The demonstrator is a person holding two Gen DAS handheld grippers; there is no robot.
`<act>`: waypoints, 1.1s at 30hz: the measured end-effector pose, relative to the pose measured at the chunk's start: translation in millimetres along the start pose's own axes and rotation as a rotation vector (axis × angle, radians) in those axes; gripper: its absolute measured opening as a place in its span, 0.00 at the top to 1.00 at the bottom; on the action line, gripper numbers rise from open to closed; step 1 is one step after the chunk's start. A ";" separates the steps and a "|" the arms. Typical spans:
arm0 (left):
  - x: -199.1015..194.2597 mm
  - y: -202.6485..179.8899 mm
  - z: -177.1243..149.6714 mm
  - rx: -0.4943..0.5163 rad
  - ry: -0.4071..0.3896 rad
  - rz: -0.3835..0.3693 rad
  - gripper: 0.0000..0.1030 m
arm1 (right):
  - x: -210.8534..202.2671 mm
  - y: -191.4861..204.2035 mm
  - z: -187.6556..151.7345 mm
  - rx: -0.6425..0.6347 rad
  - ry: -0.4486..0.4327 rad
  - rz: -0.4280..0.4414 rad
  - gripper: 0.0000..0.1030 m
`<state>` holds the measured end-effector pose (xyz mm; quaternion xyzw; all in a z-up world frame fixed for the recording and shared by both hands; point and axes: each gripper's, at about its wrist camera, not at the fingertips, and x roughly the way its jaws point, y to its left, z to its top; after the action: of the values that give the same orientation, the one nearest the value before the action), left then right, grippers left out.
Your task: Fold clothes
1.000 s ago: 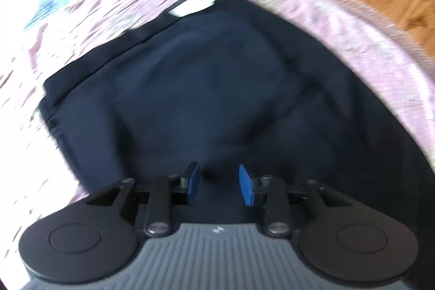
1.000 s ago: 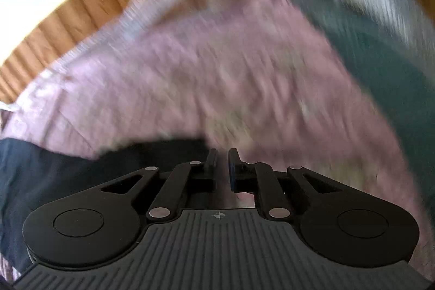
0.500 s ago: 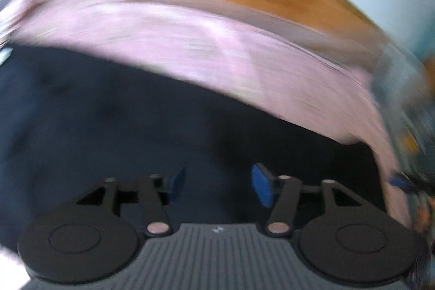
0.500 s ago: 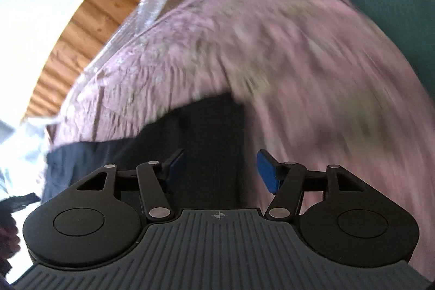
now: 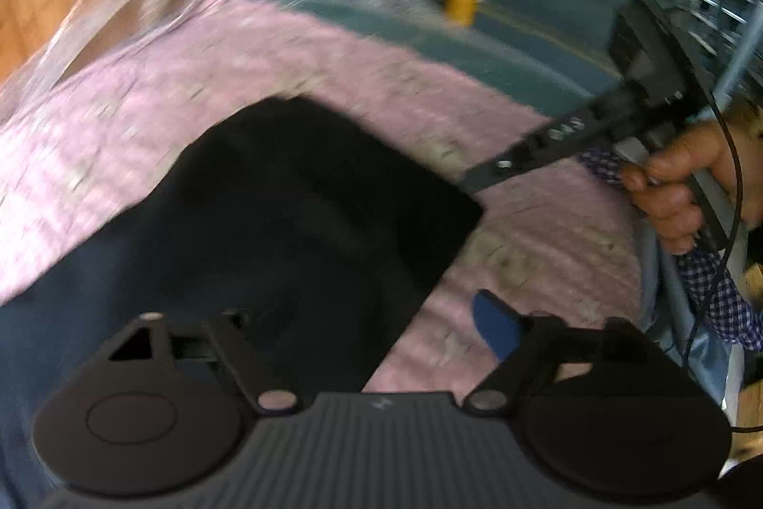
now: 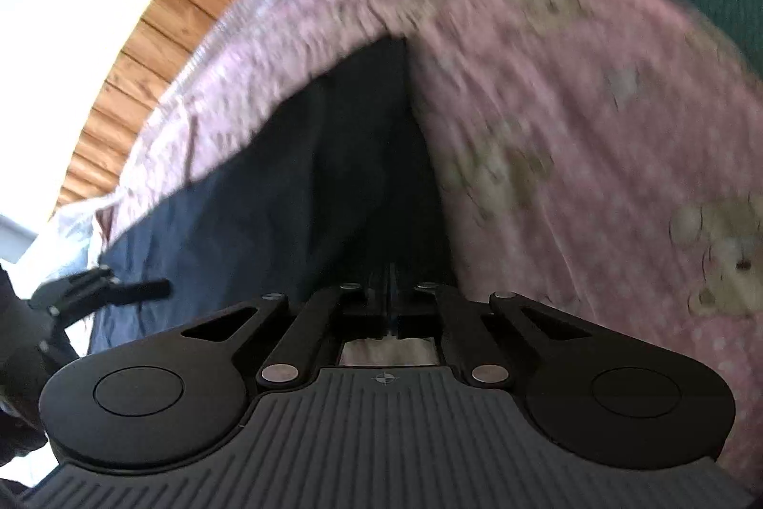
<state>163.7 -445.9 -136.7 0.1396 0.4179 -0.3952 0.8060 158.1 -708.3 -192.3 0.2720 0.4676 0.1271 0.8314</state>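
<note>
Your right tongs (image 6: 391,308) are clenched on the dark garment (image 6: 295,194) at its corner to anchor the fold on the pink bedsheet (image 6: 572,118), while your left tongs (image 5: 367,318) are opening, empty, above the cloth.

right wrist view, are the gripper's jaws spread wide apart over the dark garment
No, the right gripper has its jaws closed together at the edge of the dark garment lying on the pink sheet.

Dark garment (image 5: 295,232) on pink bedsheet (image 5: 334,70)
</note>
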 end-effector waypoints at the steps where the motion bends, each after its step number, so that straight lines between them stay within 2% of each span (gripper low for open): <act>1: 4.5 -7.6 2.1 0.011 -0.006 -0.004 0.15 | -3.3 4.7 0.8 -0.016 -0.011 -0.012 0.98; 3: 17.4 -15.6 4.8 0.019 -0.005 -0.011 0.15 | -6.6 9.4 2.4 -0.039 -0.019 -0.094 0.82; 4: 23.7 -18.5 5.7 0.025 -0.005 -0.013 0.15 | -5.8 9.8 2.3 -0.046 -0.013 -0.135 0.58; 5: 30.0 -21.4 6.6 0.030 -0.004 -0.015 0.15 | -1.5 7.4 0.8 -0.058 0.002 -0.154 0.50; 7: 42.2 -27.3 10.9 0.041 0.023 0.024 0.15 | 10.0 -0.8 -1.8 -0.087 0.035 -0.148 0.55; 9: 50.2 -30.1 16.5 0.049 0.041 0.042 0.15 | 9.8 -4.6 3.1 -0.083 0.046 -0.097 0.95; 10: 53.7 -31.8 19.0 0.056 0.048 0.050 0.15 | 7.7 -5.7 6.5 -0.077 0.049 -0.066 1.00; 14: 65.9 -46.8 34.6 0.073 0.048 0.055 0.15 | -5.4 -3.8 23.5 -0.082 0.045 0.030 1.00; 16: 74.7 -57.3 43.4 0.085 0.034 0.088 0.15 | -12.6 -2.6 34.0 -0.086 0.042 0.095 1.00; 17: 79.6 -62.8 47.8 0.092 0.027 0.110 0.18 | -14.8 -1.6 39.2 -0.086 0.045 0.125 1.00; 18: 84.0 -65.6 51.9 0.094 0.018 0.127 0.25 | -16.0 -0.5 44.5 -0.085 0.050 0.159 1.00; 19: 88.1 -67.2 55.7 0.094 0.009 0.142 0.52 | -16.0 0.4 49.6 -0.080 0.055 0.189 1.00; 20: 87.5 -62.6 58.5 0.063 -0.002 0.152 0.89 | -14.4 0.2 54.5 -0.069 0.059 0.212 1.00; 21: 84.7 -55.2 60.6 0.017 -0.013 0.159 0.95 | -12.7 -1.4 59.5 -0.058 0.064 0.230 1.00; 23: 79.2 -40.4 65.0 -0.075 -0.035 0.174 0.98 | -12.3 -7.3 69.9 -0.034 0.044 0.247 0.98; 24: 69.9 -28.9 65.7 -0.145 -0.056 0.191 0.98 | -13.0 -13.3 75.8 -0.005 0.021 0.251 0.92; 26: 41.4 -3.0 62.5 -0.311 -0.122 0.227 0.98 | -11.0 -30.6 86.3 0.068 -0.025 0.227 0.80; 27: 20.8 12.0 57.3 -0.419 -0.181 0.235 0.98 | -5.6 -35.8 88.9 0.072 -0.026 0.200 0.80; 30: -38.7 45.9 34.8 -0.686 -0.341 0.274 0.98 | 26.2 -40.5 90.6 0.020 0.037 0.131 0.76; 33: -78.1 59.8 14.8 -0.809 -0.422 0.327 0.98 | 57.9 -31.5 91.5 -0.076 0.078 0.100 0.73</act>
<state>190.7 -374.7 -72.7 -0.2044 0.3378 -0.0886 0.9145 265.0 -737.7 -213.3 0.2582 0.4802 0.1968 0.8149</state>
